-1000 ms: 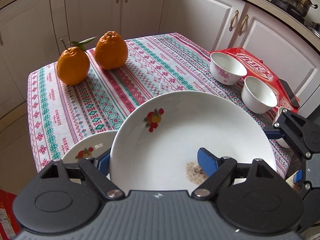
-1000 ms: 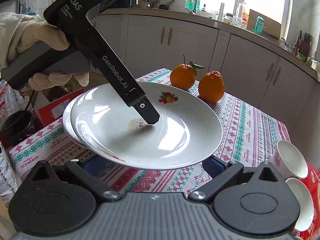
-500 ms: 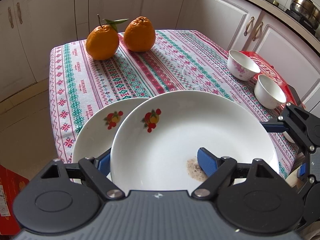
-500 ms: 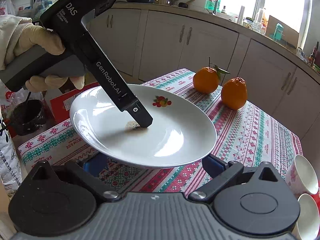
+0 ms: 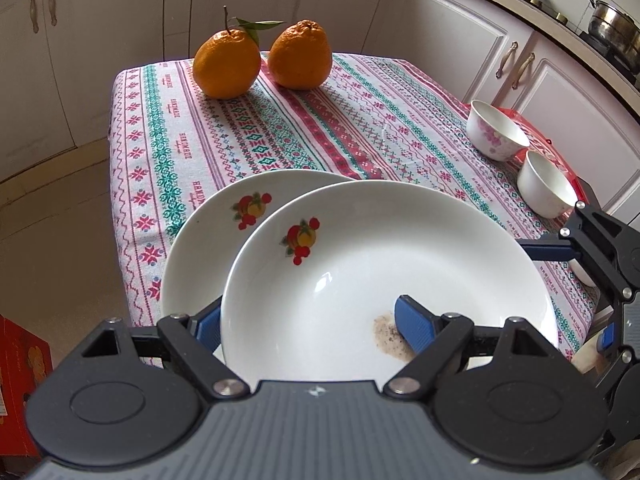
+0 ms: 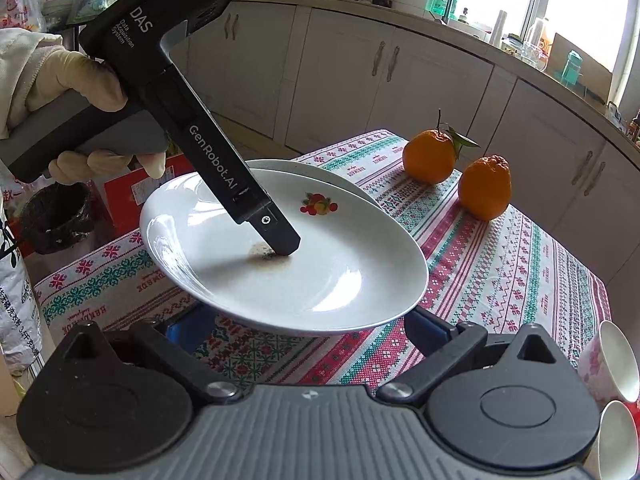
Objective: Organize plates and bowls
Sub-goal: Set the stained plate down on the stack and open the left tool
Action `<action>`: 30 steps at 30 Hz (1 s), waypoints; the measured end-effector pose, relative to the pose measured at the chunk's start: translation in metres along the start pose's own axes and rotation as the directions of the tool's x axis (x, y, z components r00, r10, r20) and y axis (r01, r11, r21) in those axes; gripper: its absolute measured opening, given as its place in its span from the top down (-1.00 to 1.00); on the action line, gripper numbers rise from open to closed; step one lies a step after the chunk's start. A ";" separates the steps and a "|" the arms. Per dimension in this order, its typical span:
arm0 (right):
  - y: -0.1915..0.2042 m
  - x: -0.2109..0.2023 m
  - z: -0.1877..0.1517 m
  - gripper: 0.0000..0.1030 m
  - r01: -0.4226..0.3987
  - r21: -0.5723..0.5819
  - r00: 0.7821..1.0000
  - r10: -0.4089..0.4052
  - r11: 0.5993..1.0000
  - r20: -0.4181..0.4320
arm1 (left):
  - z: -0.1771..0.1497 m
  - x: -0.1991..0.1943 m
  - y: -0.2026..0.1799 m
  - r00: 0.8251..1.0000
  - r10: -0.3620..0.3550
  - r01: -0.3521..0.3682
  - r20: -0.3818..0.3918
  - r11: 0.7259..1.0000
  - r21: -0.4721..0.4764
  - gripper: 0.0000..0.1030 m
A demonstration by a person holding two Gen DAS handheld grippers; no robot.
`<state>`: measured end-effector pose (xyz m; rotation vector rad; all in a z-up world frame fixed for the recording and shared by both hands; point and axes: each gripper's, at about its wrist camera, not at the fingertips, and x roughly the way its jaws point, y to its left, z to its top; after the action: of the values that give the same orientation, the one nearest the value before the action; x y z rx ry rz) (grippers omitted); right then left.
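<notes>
Held plate point(image 5: 384, 280): a white plate with a fruit motif and a brown stain is hanging tilted above the table's near corner, overlapping a second plate.
Left gripper point(image 5: 308, 322): its blue pads are clamping the held plate's near rim, one pad point(image 5: 414, 330) lying inside by the stain, the other underneath.
Right gripper point(image 6: 308, 326): it is sitting low beneath the held plate's edge with its fingers spread wide apart, gripping nothing that can be seen.
Gloved hand point(image 6: 80, 92): it is gripping the left gripper's handle.
Second plate point(image 5: 208, 240): it is lying flat on the tablecloth point(image 5: 280, 120), partly under the held plate.
Bowls: a flowered bowl point(image 5: 496, 136) and a plain white bowl point(image 5: 546, 188) are standing just beside each other at the table's right edge.
Oranges: two oranges point(image 5: 226, 64) point(image 5: 300, 56) are sitting side by side at the far edge.
</notes>
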<state>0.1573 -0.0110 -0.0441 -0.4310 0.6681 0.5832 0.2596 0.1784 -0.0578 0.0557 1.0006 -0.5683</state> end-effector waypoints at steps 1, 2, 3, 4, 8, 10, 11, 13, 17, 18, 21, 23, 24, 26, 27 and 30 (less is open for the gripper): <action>0.001 0.001 0.000 -0.99 0.000 -0.002 1.000 0.000 1.000 -0.001 | 0.000 0.001 0.001 1.000 -0.002 0.002 0.000 1.000 -0.003 -0.67; 0.001 0.001 0.001 -0.99 0.001 -0.007 1.000 -0.001 1.000 -0.001 | -0.001 0.001 0.003 1.000 -0.005 0.005 -0.001 1.000 -0.008 -0.66; 0.002 0.002 0.001 -0.99 0.003 -0.011 1.000 -0.003 1.000 -0.003 | -0.001 0.002 0.004 1.000 -0.006 0.006 -0.002 1.000 -0.012 -0.66; 0.002 0.002 0.002 -0.99 0.003 -0.014 1.000 -0.003 1.000 -0.004 | -0.001 0.002 0.004 1.000 -0.006 0.006 -0.004 1.000 -0.015 -0.67; 0.002 0.004 0.003 -0.99 -0.004 -0.016 1.000 0.004 1.000 -0.010 | -0.001 0.003 0.008 1.000 -0.012 0.011 -0.010 1.000 -0.017 -0.67; 0.002 0.004 0.004 -0.99 -0.002 -0.021 1.000 0.002 1.000 -0.011 | -0.001 0.004 0.009 1.000 -0.012 0.012 -0.010 1.000 -0.013 -0.67; 0.002 0.005 0.004 -0.99 0.000 -0.023 1.000 0.000 1.000 -0.013 | 0.000 0.004 0.009 1.000 -0.010 0.010 -0.012 1.000 -0.007 -0.67; 0.002 0.006 0.004 -0.99 0.002 -0.025 1.000 -0.003 1.000 -0.014 | 0.002 0.005 0.009 1.000 -0.011 0.011 -0.023 1.000 -0.002 -0.68; 0.002 0.006 0.004 -0.99 0.002 -0.024 1.000 -0.002 1.000 -0.014 | 0.005 0.006 0.009 0.999 -0.008 0.009 -0.052 1.000 0.022 -0.68; 0.002 0.006 0.004 -0.99 0.002 -0.023 1.000 -0.002 1.000 -0.013 | 0.006 0.005 0.008 0.998 -0.002 0.004 -0.061 0.999 0.035 -0.68; 0.001 0.006 0.004 -0.99 0.005 -0.018 1.000 -0.006 1.000 -0.008 | 0.008 0.005 0.007 0.997 0.010 -0.006 -0.075 0.998 0.059 -0.68; 0.002 0.006 0.004 -1.00 0.005 -0.027 1.000 -0.006 1.000 -0.008 | 0.008 0.004 0.007 0.997 0.016 -0.010 -0.081 0.998 0.069 -0.68; 0.002 0.006 0.004 -1.00 0.005 -0.027 1.000 -0.005 1.000 -0.008 | 0.008 0.004 0.007 0.997 0.017 -0.011 -0.082 0.997 0.073 -0.68; 0.002 0.006 0.004 -1.00 0.005 -0.028 1.000 -0.005 1.000 -0.008 | 0.008 0.003 0.007 0.996 0.020 -0.013 -0.083 0.997 0.078 -0.68; 0.002 0.007 0.004 -1.00 0.003 -0.028 1.000 -0.003 1.000 -0.006 | 0.008 0.003 0.007 0.996 0.021 -0.014 -0.085 0.997 0.082 -0.67; 0.001 0.007 0.004 -1.00 -0.003 -0.030 1.000 0.003 1.000 -0.003 | 0.007 0.000 0.006 0.995 0.027 -0.019 -0.092 0.996 0.091 -0.67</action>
<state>0.1624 -0.0056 -0.0463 -0.4591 0.6636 0.5957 0.2680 0.1810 -0.0554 0.1749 1.0630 -0.5938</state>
